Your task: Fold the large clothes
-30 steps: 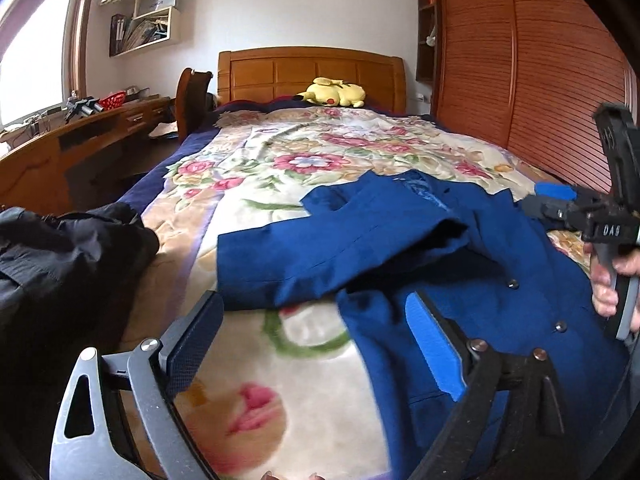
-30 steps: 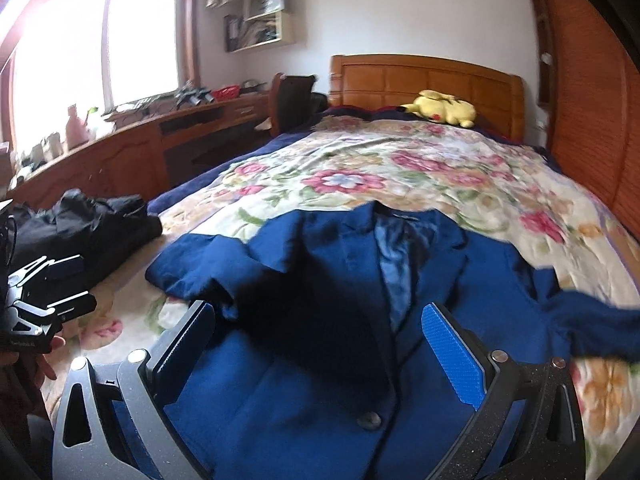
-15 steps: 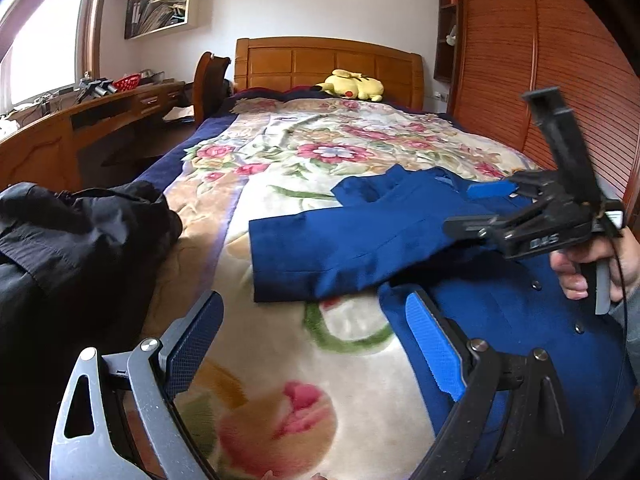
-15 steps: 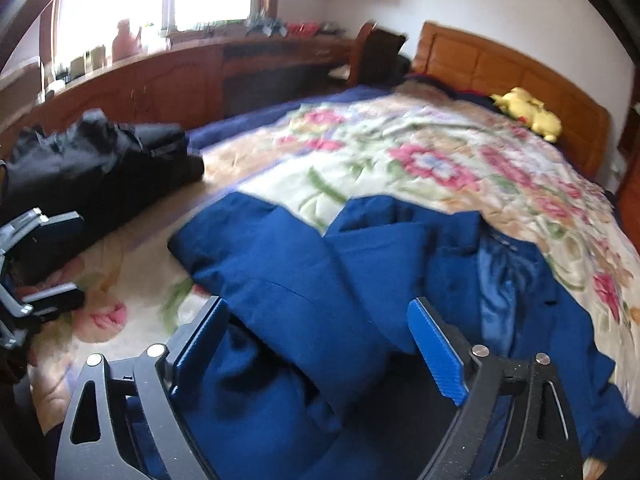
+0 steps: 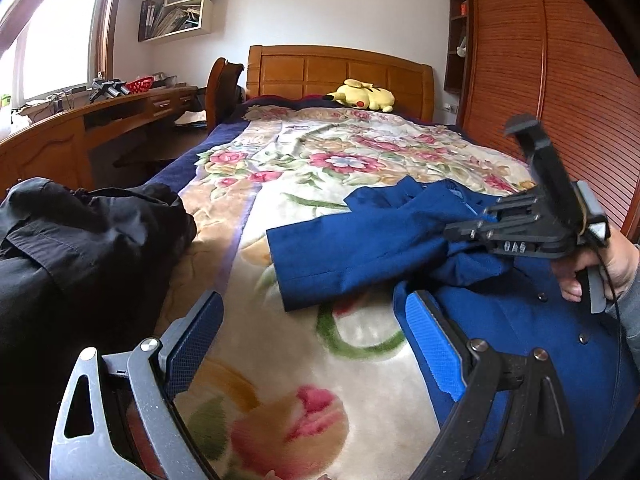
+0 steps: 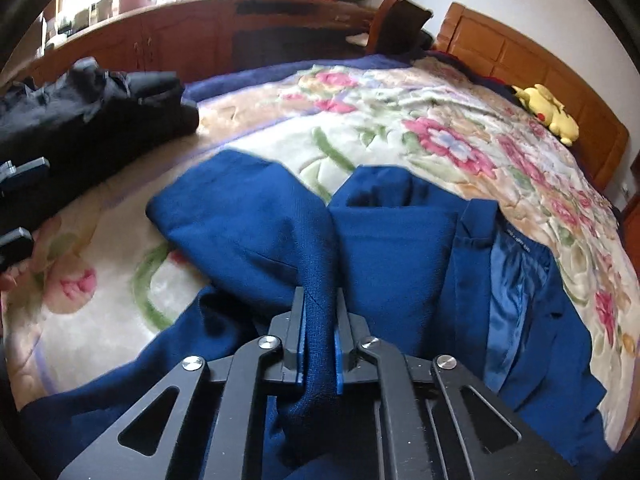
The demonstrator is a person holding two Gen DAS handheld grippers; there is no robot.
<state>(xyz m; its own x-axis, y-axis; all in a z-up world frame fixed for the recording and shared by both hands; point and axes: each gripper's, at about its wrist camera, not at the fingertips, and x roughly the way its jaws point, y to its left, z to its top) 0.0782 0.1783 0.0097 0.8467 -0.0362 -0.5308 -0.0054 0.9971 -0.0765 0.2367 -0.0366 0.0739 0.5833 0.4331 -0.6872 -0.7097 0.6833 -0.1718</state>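
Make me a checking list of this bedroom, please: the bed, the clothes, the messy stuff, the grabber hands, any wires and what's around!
Surface: bed with a flowery blanket, wrinkled near the headboard.
Job's things: blue jacket lies open on the blanket, lining showing, one sleeve stretched out sideways, not yet folded.
Clutter: black clothes heaped at the bed's edge; yellow plush toy by the headboard.
Grippers: right gripper has just closed and pinches a ridge of jacket cloth; left gripper is open above the blanket, nothing between its pads.
Cables: thin dark cord hangs by the hand on the right gripper.
Surroundings: wooden desk, chair, wall shelves, slatted wardrobe doors.
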